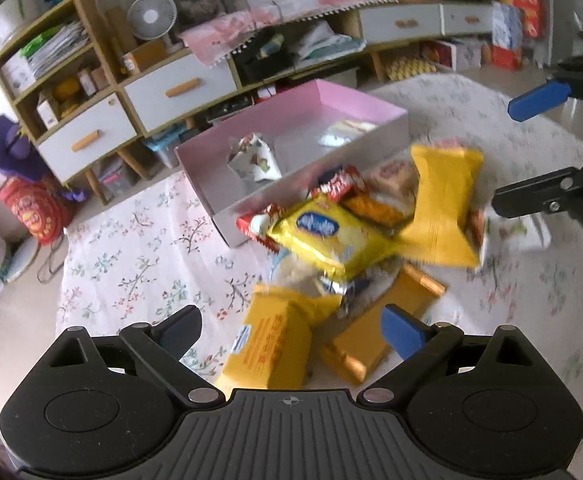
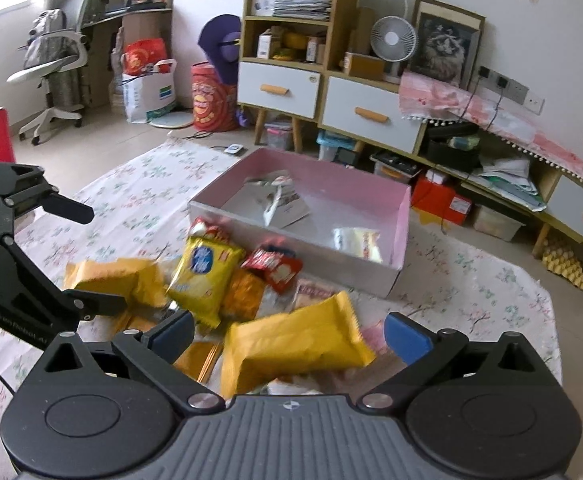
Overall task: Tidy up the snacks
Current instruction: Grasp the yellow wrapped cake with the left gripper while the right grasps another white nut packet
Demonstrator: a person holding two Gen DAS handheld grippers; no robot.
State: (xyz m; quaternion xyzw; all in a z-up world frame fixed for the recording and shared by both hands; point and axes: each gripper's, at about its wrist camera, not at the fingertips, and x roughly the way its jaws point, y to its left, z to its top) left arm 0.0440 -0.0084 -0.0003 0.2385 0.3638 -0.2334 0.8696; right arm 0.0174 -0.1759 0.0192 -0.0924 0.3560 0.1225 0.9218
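Observation:
A pile of snack packets lies on a floral cloth in front of a pink-lined box (image 1: 361, 98) (image 2: 405, 216). The box holds a silver-white packet (image 1: 257, 160) (image 2: 279, 200) and a pale packet (image 1: 347, 130) (image 2: 357, 242). The pile includes a yellow bag with a blue logo (image 1: 323, 236) (image 2: 205, 276), a red packet (image 1: 339, 186) (image 2: 277, 266) and plain orange-yellow bags (image 1: 445, 204) (image 2: 295, 350) (image 1: 271, 344) (image 2: 111, 280). My left gripper (image 1: 291, 330) (image 2: 87, 256) is open above the near orange bag. My right gripper (image 2: 289, 334) (image 1: 503, 152) is open over another orange bag.
Low cabinets with white drawers (image 1: 181, 90) (image 2: 277, 90) and cluttered shelves stand behind the box. A small fan (image 1: 151, 16) (image 2: 393, 38), a framed picture (image 2: 445, 46), a red bag (image 1: 33, 212) (image 2: 209, 98) and an office chair (image 2: 53, 64) are around the room. The floral cloth (image 1: 131, 260) (image 2: 471, 288) spreads around the pile.

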